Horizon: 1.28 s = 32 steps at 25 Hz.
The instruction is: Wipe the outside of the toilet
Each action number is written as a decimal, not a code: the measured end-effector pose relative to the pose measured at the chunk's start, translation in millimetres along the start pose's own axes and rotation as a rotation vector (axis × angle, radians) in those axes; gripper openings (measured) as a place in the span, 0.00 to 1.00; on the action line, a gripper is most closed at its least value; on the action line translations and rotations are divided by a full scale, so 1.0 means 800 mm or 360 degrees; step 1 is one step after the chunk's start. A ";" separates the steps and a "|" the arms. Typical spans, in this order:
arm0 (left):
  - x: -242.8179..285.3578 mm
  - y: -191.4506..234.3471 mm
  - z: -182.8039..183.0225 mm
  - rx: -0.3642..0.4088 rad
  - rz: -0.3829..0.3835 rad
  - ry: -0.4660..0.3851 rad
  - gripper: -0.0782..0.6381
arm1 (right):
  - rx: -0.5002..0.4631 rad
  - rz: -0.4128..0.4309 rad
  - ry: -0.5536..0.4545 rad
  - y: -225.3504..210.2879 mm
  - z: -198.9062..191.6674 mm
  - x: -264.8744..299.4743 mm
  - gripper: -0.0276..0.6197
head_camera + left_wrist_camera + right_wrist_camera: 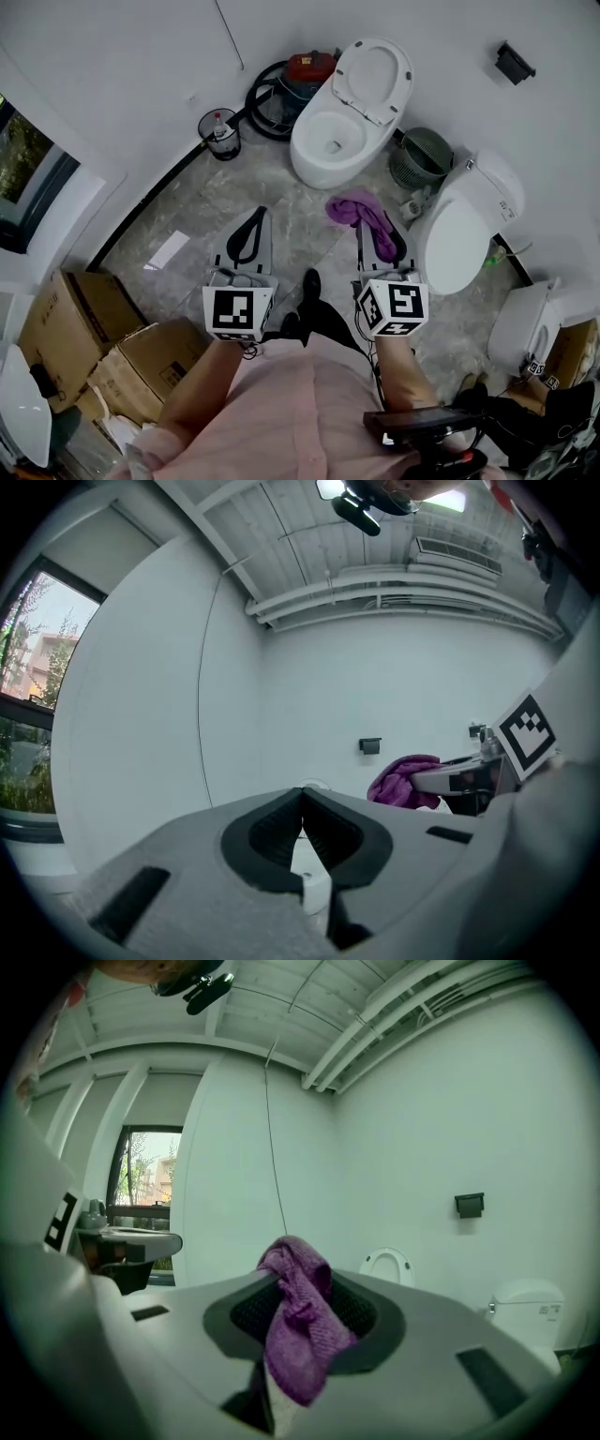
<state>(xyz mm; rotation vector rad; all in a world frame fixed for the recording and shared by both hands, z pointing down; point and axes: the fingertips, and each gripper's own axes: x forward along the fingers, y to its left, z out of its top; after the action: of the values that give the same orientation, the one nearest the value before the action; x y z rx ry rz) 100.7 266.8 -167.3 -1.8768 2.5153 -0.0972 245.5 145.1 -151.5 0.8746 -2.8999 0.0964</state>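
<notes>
The person's pink shirt (281,412) is closest. The right gripper (367,230) pinches a fuzzy purple cloth (354,206), which hangs bunched from its jaws. The left gripper (256,217) is squeezed closed on nothing. The toilet (323,155) is white, smooth and round, with its lid up. It stands ahead on the grey stone floor (206,216), and nothing touches it.
</notes>
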 end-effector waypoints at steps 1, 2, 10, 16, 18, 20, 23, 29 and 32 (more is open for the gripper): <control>0.006 0.002 -0.002 0.0000 -0.0003 0.0007 0.12 | 0.0000 -0.0002 0.0000 -0.003 0.000 0.005 0.22; 0.012 0.003 -0.004 0.0002 -0.0007 0.0014 0.12 | 0.0002 -0.0006 0.0000 -0.006 0.000 0.011 0.22; 0.082 0.029 -0.034 0.0027 -0.0052 0.0090 0.12 | 0.0070 -0.0075 0.0020 -0.041 -0.018 0.079 0.22; 0.164 0.049 -0.047 0.0027 -0.0129 0.0148 0.12 | 0.0122 -0.0107 0.0077 -0.075 -0.033 0.154 0.22; 0.190 0.056 -0.050 0.0041 -0.0148 0.0160 0.12 | 0.0140 -0.0112 0.0092 -0.082 -0.038 0.179 0.22; 0.214 0.063 -0.053 0.0058 -0.0165 0.0177 0.12 | 0.0157 -0.0113 0.0102 -0.088 -0.043 0.202 0.22; 0.247 0.071 -0.055 0.0071 -0.0175 0.0193 0.12 | 0.0182 -0.0105 0.0102 -0.099 -0.044 0.235 0.22; 0.292 0.090 -0.029 0.0074 -0.0158 0.0149 0.12 | 0.0181 -0.0075 0.0067 -0.105 -0.023 0.287 0.22; 0.309 0.112 -0.016 0.0098 -0.0129 0.0106 0.12 | 0.0168 -0.0057 0.0034 -0.101 -0.007 0.310 0.22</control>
<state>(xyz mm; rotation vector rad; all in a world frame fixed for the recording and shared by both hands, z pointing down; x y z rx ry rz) -55.8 56.3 -150.7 -1.9839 2.4463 -0.2384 85.7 -57.5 -113.0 0.9358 -2.8807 0.2564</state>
